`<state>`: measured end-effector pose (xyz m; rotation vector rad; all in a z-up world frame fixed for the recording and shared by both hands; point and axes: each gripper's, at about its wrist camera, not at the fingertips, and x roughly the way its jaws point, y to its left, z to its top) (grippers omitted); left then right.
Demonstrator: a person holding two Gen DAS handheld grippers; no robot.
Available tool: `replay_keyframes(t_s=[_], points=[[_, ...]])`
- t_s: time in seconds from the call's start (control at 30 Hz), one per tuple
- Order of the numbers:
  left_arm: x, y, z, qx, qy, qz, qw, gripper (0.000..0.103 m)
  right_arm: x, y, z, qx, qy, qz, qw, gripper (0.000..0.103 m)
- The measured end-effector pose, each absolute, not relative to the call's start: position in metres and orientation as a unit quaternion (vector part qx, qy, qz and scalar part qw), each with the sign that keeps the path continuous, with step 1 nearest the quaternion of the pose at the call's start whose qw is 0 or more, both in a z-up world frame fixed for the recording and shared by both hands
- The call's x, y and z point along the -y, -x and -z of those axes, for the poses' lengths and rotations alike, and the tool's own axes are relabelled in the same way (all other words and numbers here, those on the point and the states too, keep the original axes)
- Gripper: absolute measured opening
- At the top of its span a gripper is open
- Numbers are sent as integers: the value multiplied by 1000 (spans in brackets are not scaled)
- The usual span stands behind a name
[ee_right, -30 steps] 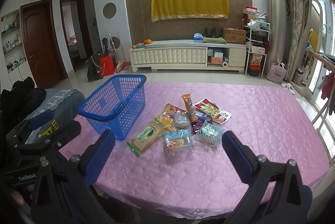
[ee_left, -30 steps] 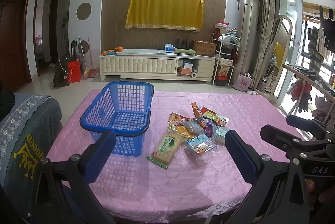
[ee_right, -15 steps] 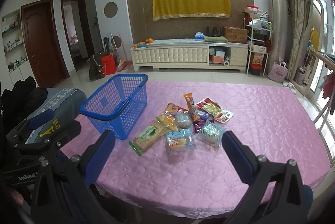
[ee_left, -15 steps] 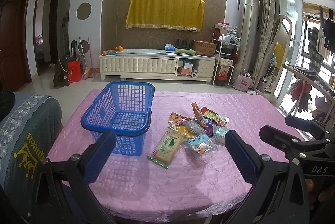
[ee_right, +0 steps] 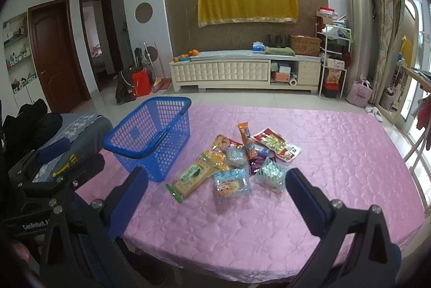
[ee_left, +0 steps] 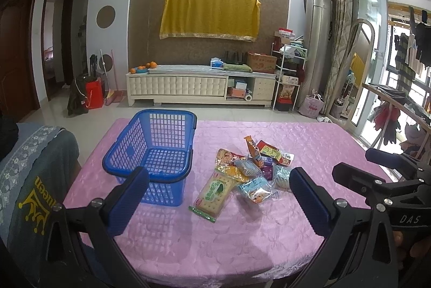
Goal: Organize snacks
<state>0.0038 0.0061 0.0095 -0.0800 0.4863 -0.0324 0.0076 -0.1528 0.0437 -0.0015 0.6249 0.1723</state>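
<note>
An empty blue plastic basket [ee_left: 159,153] [ee_right: 153,134] stands on the left part of a pink quilted tablecloth [ee_left: 309,142] [ee_right: 336,153]. To its right lies a pile of several snack packets [ee_left: 250,167] [ee_right: 237,161], with a long green-labelled cracker pack [ee_left: 214,191] [ee_right: 190,179] nearest the basket and a light blue packet [ee_right: 231,181] in front. My left gripper [ee_left: 218,180] hangs open over the near table edge, short of the snacks. My right gripper [ee_right: 215,180] is open too, nothing between its blue pads. The right tool [ee_left: 390,185] shows at the left view's right edge.
A grey cloth-covered chair back [ee_left: 29,180] stands at the table's left side. Beyond the table lie tiled floor, a white TV cabinet [ee_left: 199,86] and a yellow cloth on the wall. A drying rack [ee_left: 398,110] stands at the right.
Both cameras have drifted slightly; the basket and snacks sit a touch further right in the views. Nothing on the table has moved and both grippers remain open.
</note>
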Motion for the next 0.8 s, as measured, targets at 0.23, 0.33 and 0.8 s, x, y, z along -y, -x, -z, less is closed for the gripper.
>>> replay_keyframes(t_s=[0.23, 0.33, 0.8], points=[[5, -34, -16, -244, 31, 39, 968, 103, 167, -24, -54, -301, -1, -84, 950, 103], [13, -51, -18, -250, 21, 54, 967, 103, 177, -35, -57, -300, -4, -83, 950, 103], [66, -149, 11, -311, -35, 112, 943, 103, 231, -110, -22, -361, -9, -45, 932, 103]])
